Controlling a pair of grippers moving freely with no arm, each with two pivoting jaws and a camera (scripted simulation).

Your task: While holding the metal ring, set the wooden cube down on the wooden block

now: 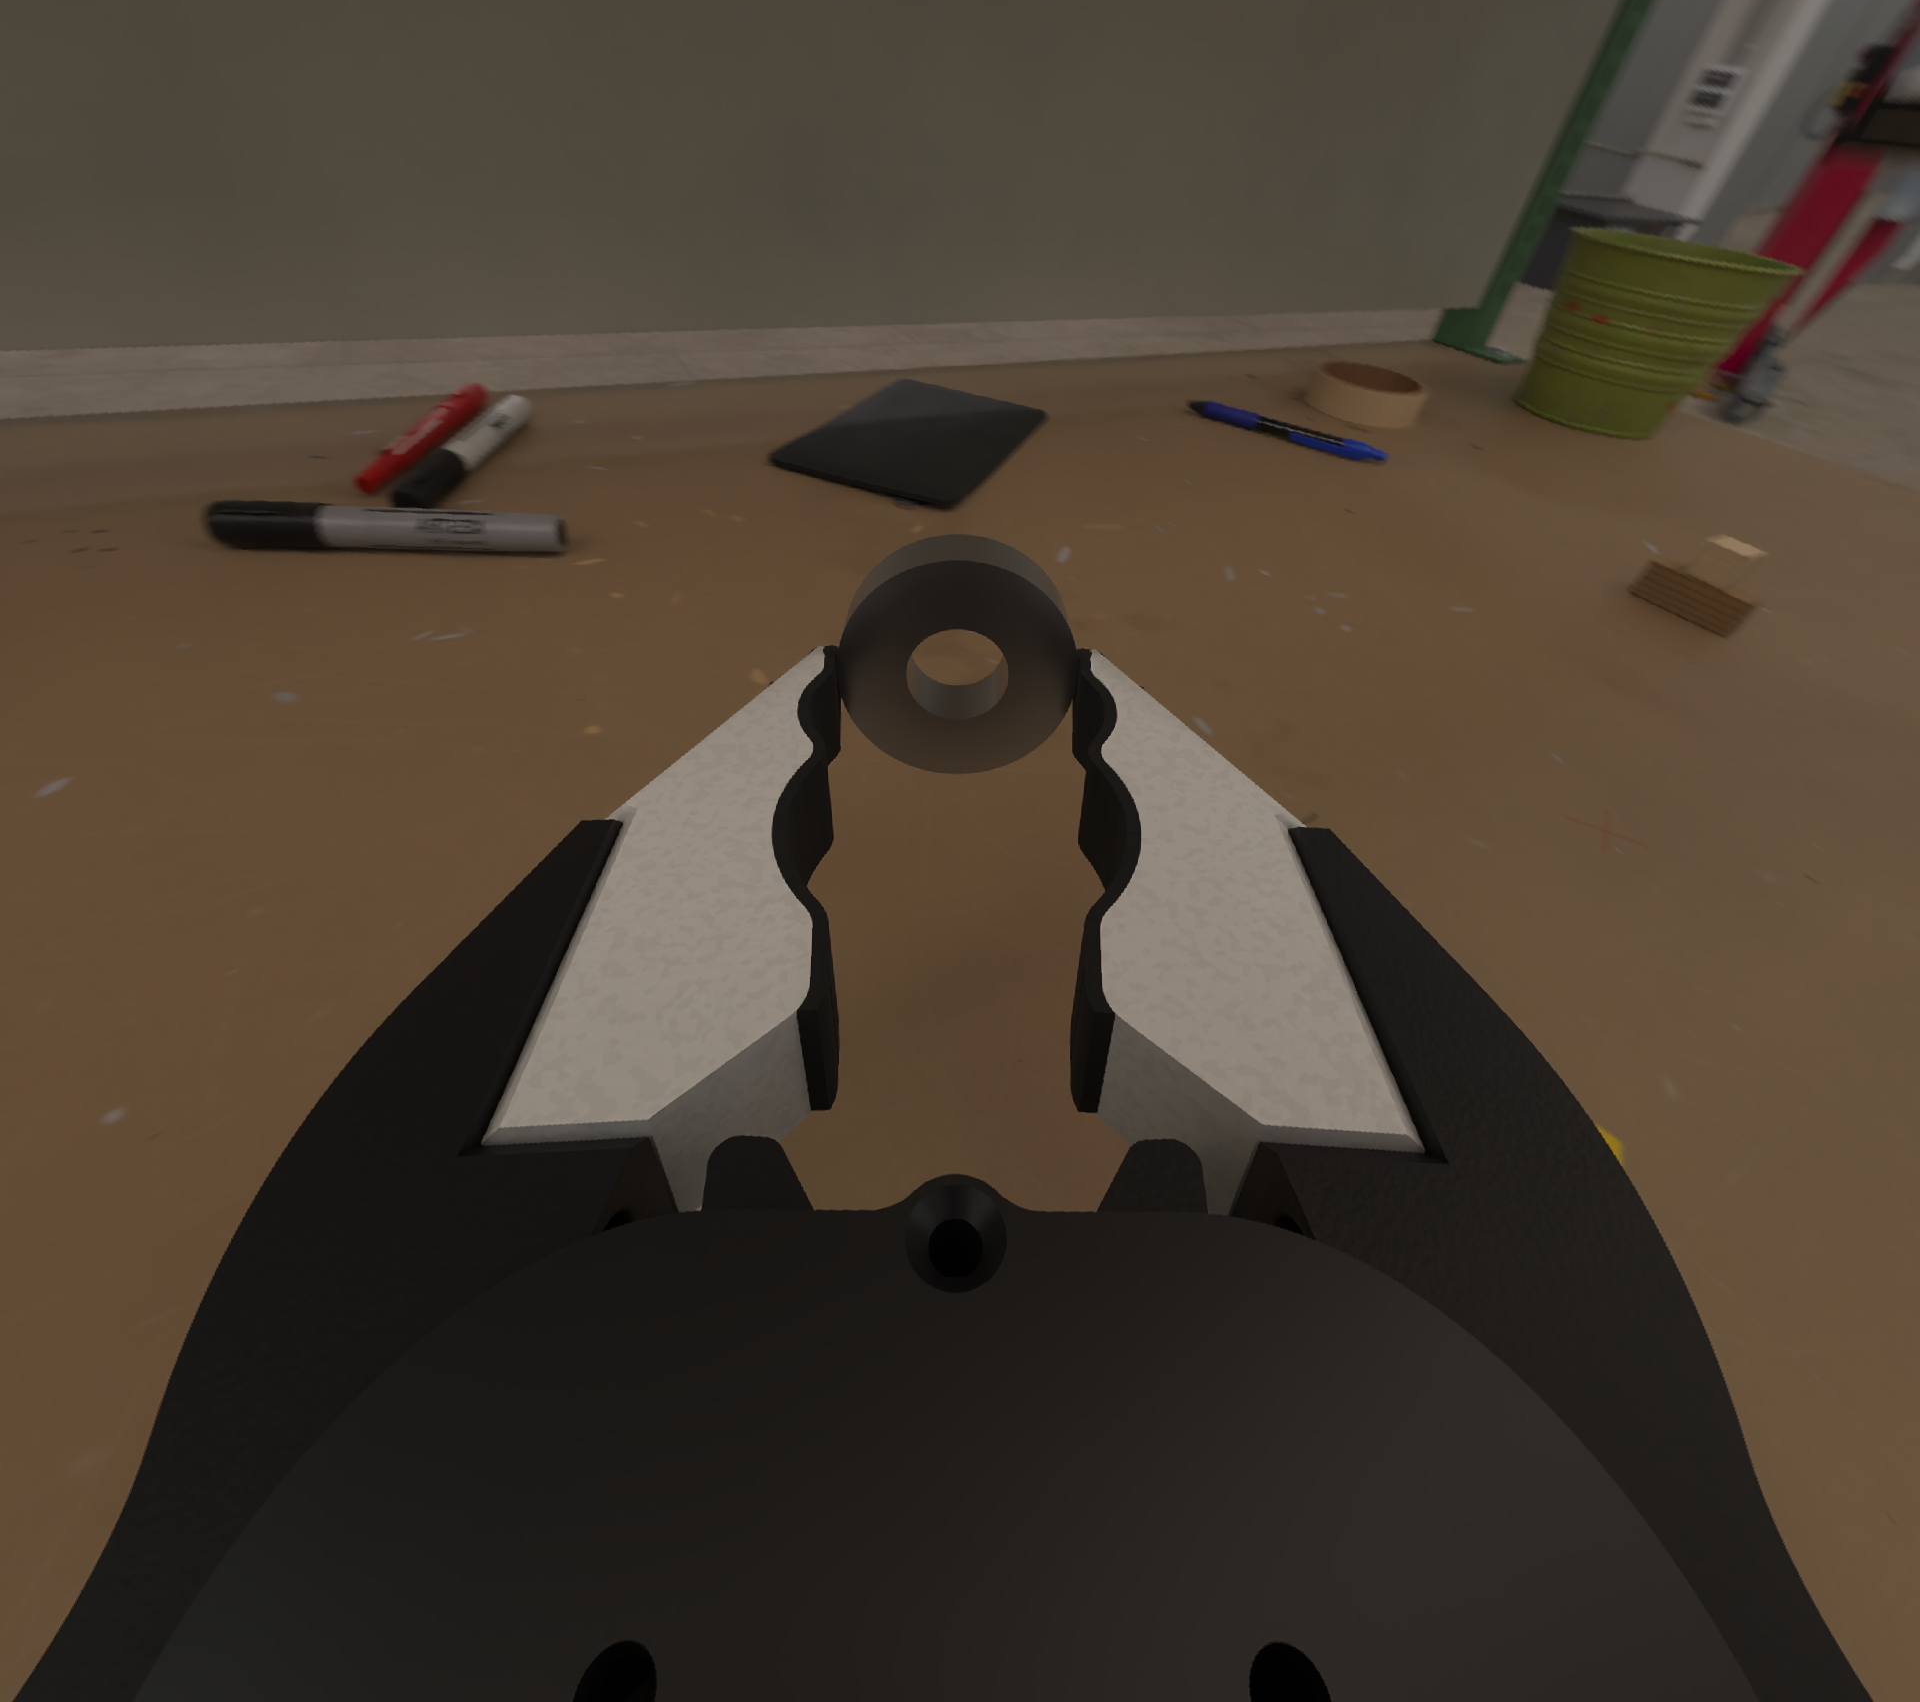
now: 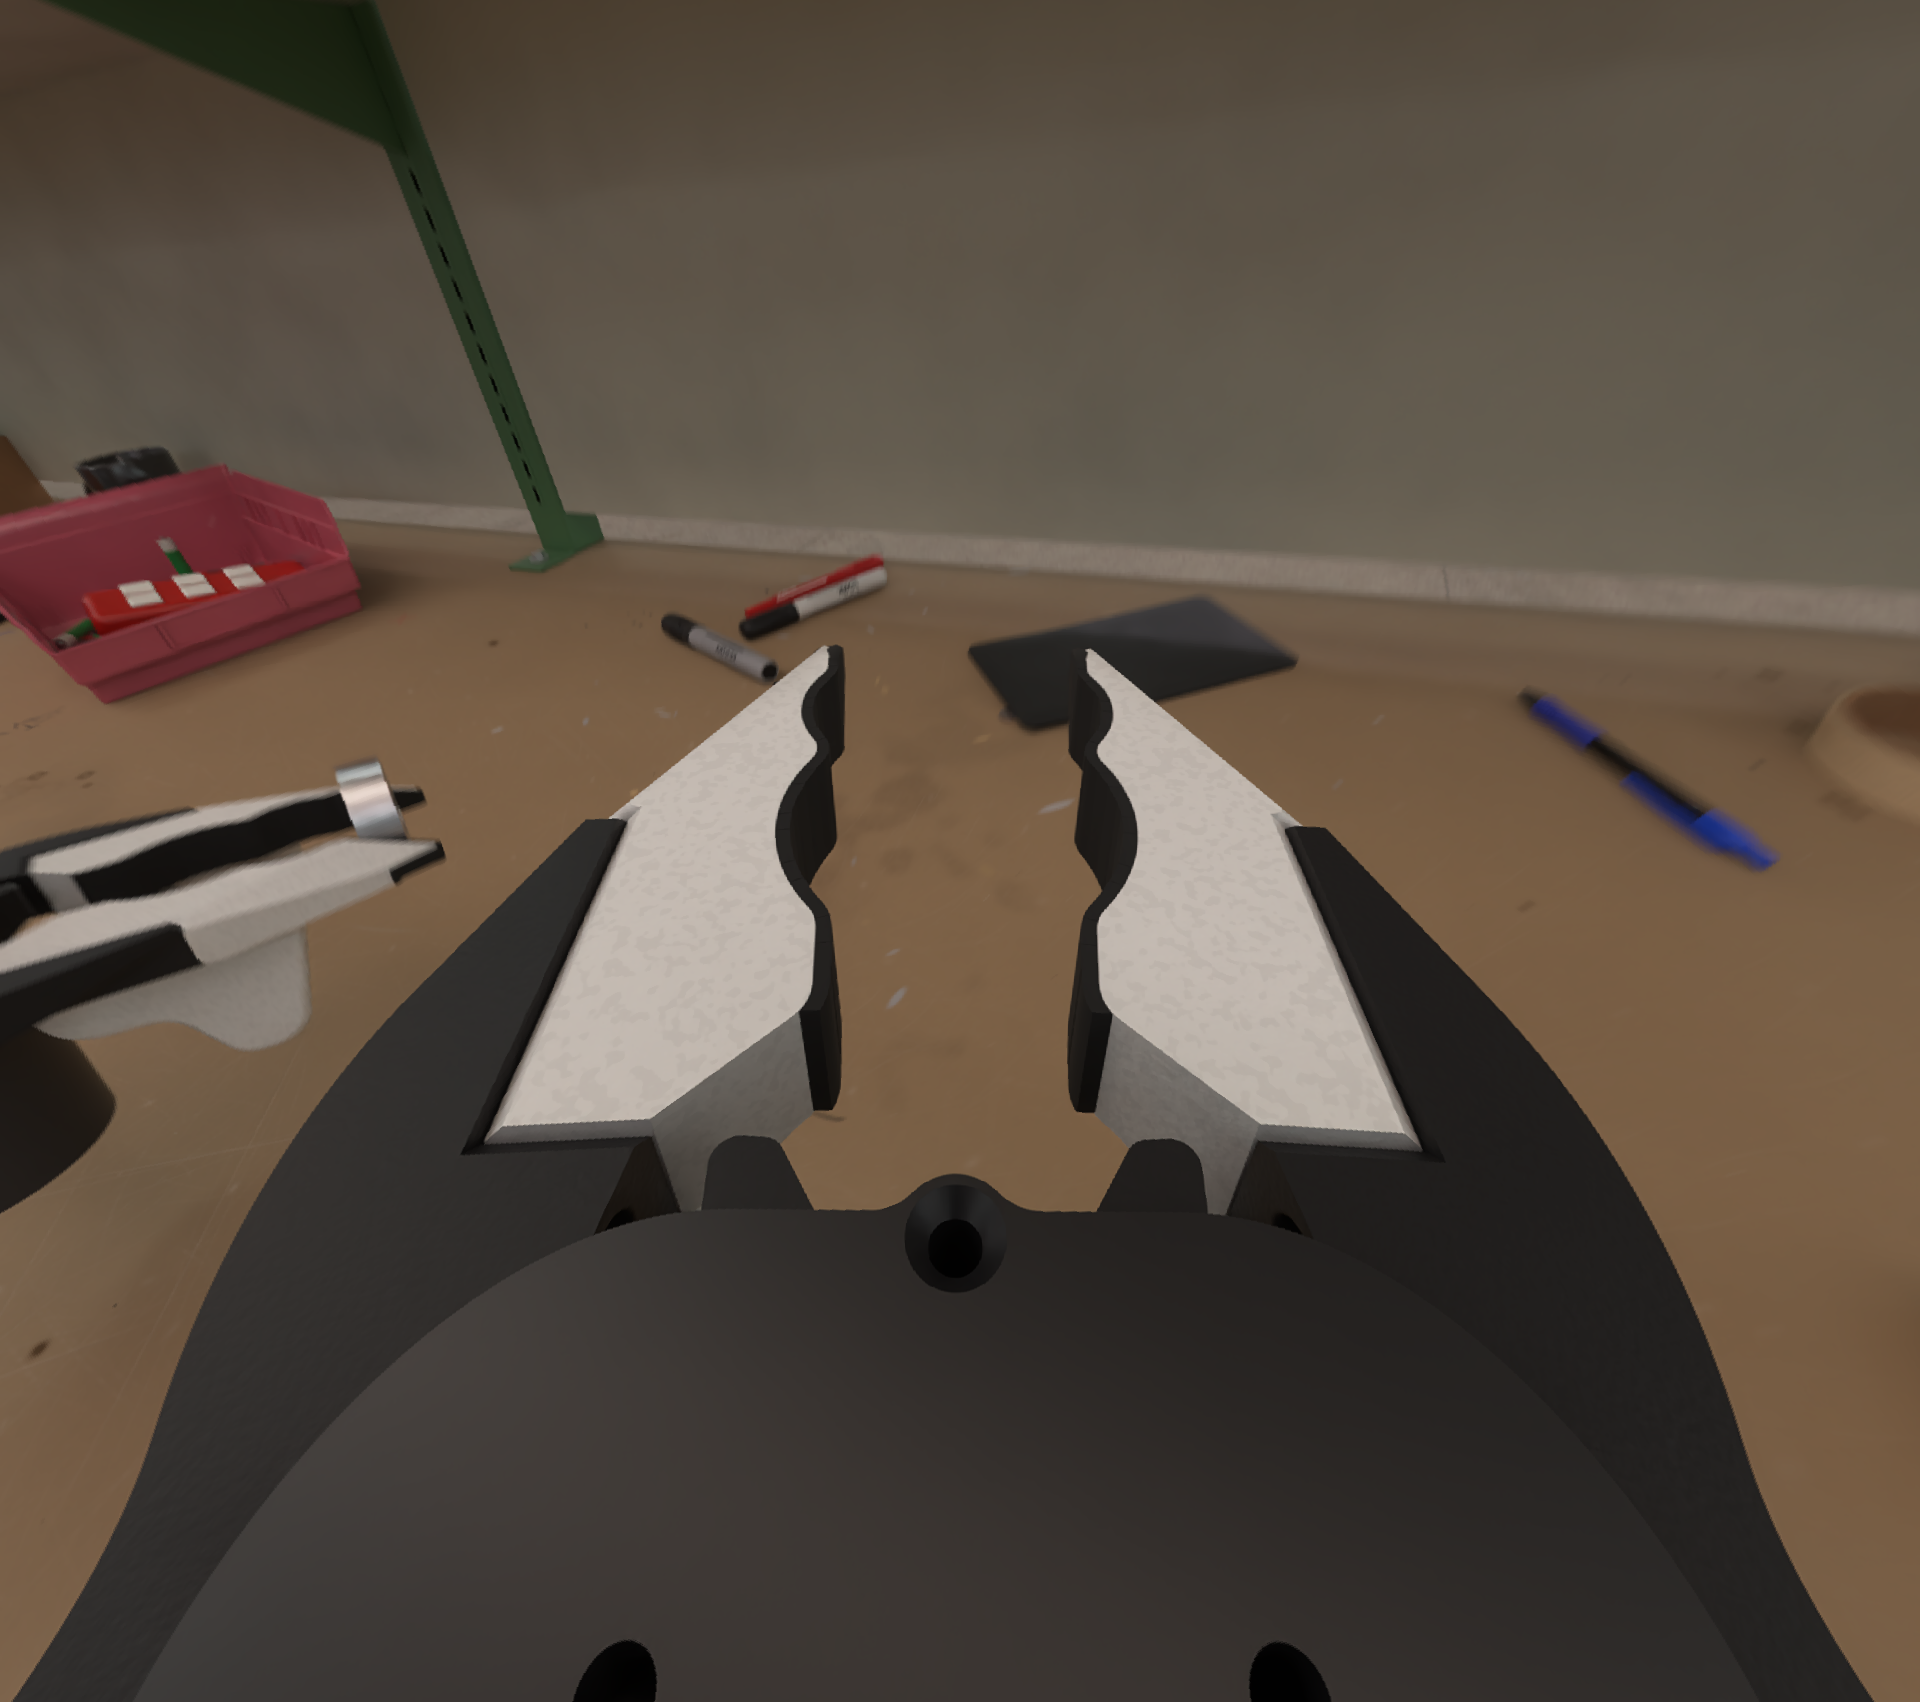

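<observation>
A: Two grippers, one of them loaded. The left gripper (image 1: 956,665) has its fingertips pinched on the ring (image 1: 956,653), which is held upright off the table (image 1: 312,821), its hole facing back along the fingers. From the right wrist view the same gripper (image 2: 400,821) shows at the far left with the ring (image 2: 371,798) bright between its tips.

B: And the right gripper (image 2: 956,665)?

A: Its fingers stand apart with nothing between them, only bare table (image 2: 1455,977) showing through the gap.

B: Where is the cube?

A: In the left wrist view, the cube (image 1: 1729,563) sits on the block (image 1: 1691,601), well off to the right of the ring. Nothing grips it. Neither shows in the right wrist view.

B: Containers?

A: A pink bin (image 2: 208,613) at the far left near the wall, beside the foot of a green post (image 2: 468,322). Inside lies a red object with pale squares on it, and a small green-tipped piece at the front corner; I cannot tell what they are. A dark pot (image 2: 125,468) stands behind the bin. In the left wrist view, a green bucket (image 1: 1642,333) stands at the far right; its inside is hidden. Just left of it lies a tape roll (image 1: 1366,393).

B: Loose items?

A: A black pad (image 1: 909,442) straight beyond the ring, a blue pen (image 1: 1288,431) to its right, and three markers (image 1: 416,478) to its left: one red, two black-capped.
</observation>
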